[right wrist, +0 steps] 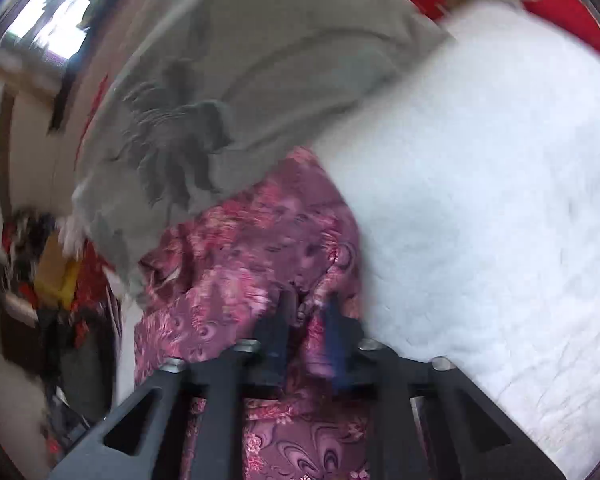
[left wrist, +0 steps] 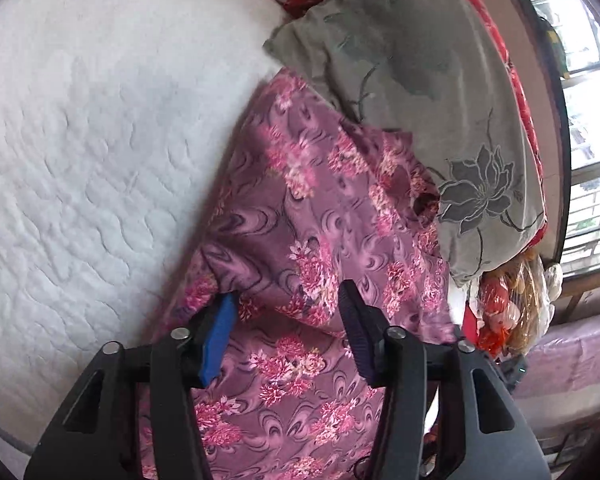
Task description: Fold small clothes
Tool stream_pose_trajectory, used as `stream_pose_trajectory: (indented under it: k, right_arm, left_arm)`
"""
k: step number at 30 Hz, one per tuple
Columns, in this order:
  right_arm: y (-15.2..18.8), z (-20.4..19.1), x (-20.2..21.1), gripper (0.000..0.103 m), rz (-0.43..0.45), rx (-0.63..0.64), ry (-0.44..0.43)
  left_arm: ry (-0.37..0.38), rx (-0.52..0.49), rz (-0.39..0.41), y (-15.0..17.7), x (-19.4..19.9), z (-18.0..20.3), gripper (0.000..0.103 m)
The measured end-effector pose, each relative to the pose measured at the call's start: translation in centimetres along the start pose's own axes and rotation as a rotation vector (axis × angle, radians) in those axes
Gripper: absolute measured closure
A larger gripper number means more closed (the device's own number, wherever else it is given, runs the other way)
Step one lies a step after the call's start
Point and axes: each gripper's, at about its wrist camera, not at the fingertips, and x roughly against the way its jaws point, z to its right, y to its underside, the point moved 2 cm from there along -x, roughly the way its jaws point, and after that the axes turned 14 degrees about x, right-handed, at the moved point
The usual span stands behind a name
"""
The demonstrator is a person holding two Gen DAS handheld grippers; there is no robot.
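Barely begun, judging by the lie of the cloth. Purple floral garment (left wrist: 320, 216) sprawled loose and rumpled along the edge of the white quilt (left wrist: 100, 140), far end tucked under a grey cushion (left wrist: 420, 80). No clean fold or squared edge visible anywhere. Left gripper (left wrist: 288, 320) hovering over the near part of the garment, jaws apart, cloth showing between them but not pinched. Right gripper (right wrist: 308, 320) nearly closed, a bunched ridge of the same garment (right wrist: 252, 240) clamped between the fingers; blurred, yet the pinch reads clearly enough. Red clutter (left wrist: 500, 312) at the right, well clear of the work. Left to do, most likely: a second hold with the left gripper, dragging the garment out from under the cushion, spreading flat on the quilt, then every fold.
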Motion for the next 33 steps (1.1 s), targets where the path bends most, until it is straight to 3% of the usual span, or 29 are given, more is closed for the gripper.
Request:
stream_pose_trajectory:
  k: [3,5,6,8,10,12,14,15,16,18,21,22,23,26,28,29,31,33]
  right_arm:
    - [-0.2,-0.3,2.2,0.089,0.103,0.054,-0.006]
    - [0.4,1.1,1.3,0.095,0.040,0.079,0.096]
    - [0.8,2.0,0.4,0.095,-0.029,0.079,0.177]
    - [1.4,4.1,0.7,0.090,-0.085,0.019,0.214]
    - [1.5,4.9,3.0,0.090,0.011,-0.064,0.145]
    - [1.2,4.6,5.3,0.086,0.105,-0.103,0.009]
    - [1.0,3.5,5.3,0.063,0.094,-0.100,-0.089]
    - [1.1,2.9,4.8,0.057,0.073,-0.098,-0.111]
    - [1.2,2.4,4.2,0.053,0.045,-0.097,-0.112]
    - [1.9,1.6,2.5,0.053,-0.024,-0.095,-0.033]
    - [2.1,1.7,0.3,0.053,-0.070,-0.116,0.029]
    - [2.0,1.6,0.0,0.062,-0.075,-0.126,0.024]
    - [2.0,1.4,0.2,0.100,-0.064,-0.118,0.009]
    - [0.8,-0.2,1.7,0.097,0.036,-0.033,-0.030]
    - [0.4,-0.7,2.6,0.097,0.071,0.045,0.008]
    - [0.6,-0.6,2.0,0.097,0.032,0.066,0.043]
    - [1.6,0.8,-0.7,0.098,-0.138,0.077,0.118]
    - [1.8,1.3,0.5,0.089,-0.100,0.032,0.092]
  left_arm:
    - [-0.098,-0.029,0.002,-0.2,-1.0,-0.6,0.070]
    - [-0.180,-0.028,-0.033,-0.1,-2.4,-1.7,0.075]
    - [-0.175,-0.028,-0.038,0.0,-2.3,-2.1,0.077]
    - [-0.155,-0.046,-0.040,0.3,-1.4,-2.0,0.077]
    - [-0.119,-0.058,-0.048,1.0,-0.1,-1.8,0.077]
    - [-0.078,-0.086,-0.048,1.7,0.9,-0.8,0.076]
    - [-0.067,-0.138,-0.033,2.0,1.3,0.7,0.073]
    - [-0.078,-0.160,-0.020,2.0,1.1,1.5,0.070]
    - [-0.090,-0.167,-0.013,2.0,0.8,1.9,0.067]
    - [-0.102,-0.162,-0.019,1.6,-0.1,2.4,0.067]
    - [-0.148,-0.131,-0.039,0.7,-1.8,2.3,0.067]
    - [-0.153,-0.119,-0.045,0.6,-2.3,2.3,0.067]
    - [-0.149,-0.107,-0.053,0.5,-2.4,2.0,0.067]
    - [-0.163,-0.086,-0.067,0.3,-3.2,0.5,0.067]
    - [-0.152,-0.083,-0.075,0.3,-3.7,-0.2,0.068]
    - [-0.148,-0.085,-0.077,0.3,-3.6,-0.2,0.068]
    - [-0.152,-0.090,-0.096,0.5,-2.8,-0.1,0.068]
    - [-0.119,-0.103,-0.108,1.1,-1.4,0.1,0.068]
